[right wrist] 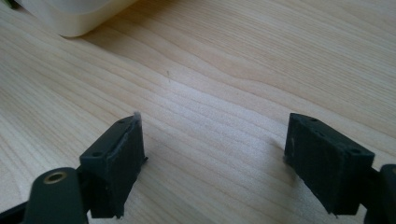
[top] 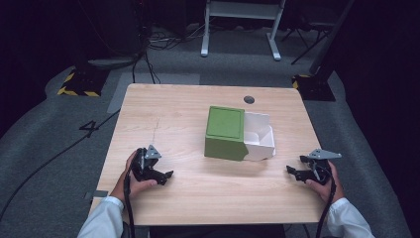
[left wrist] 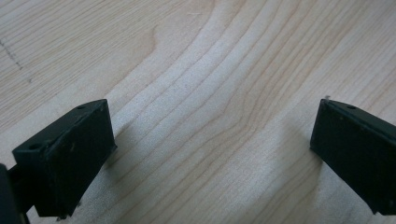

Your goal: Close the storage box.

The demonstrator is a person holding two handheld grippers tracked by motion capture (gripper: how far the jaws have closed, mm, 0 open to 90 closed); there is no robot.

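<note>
A boxy green lid (top: 225, 132) sits mid-table, half covering a white divided tray (top: 261, 135) that pokes out on its right side. The table (top: 198, 193) is pale wood-grain with a round grommet hole (top: 249, 99) beyond the lid. Left gripper (top: 163, 176) rests well left of the lid and right gripper (top: 293, 172) well right, each with jaws spread wide over bare wood.

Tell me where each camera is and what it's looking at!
High view: above the person's side, looking forward and down at the table, green box, both hands and claws.
Left gripper view: rides the left claw, facing bare wood between open jaws.
Right gripper view: rides the right claw, facing wood and the white tray.
Shared: high and right views both show the tray.
</note>
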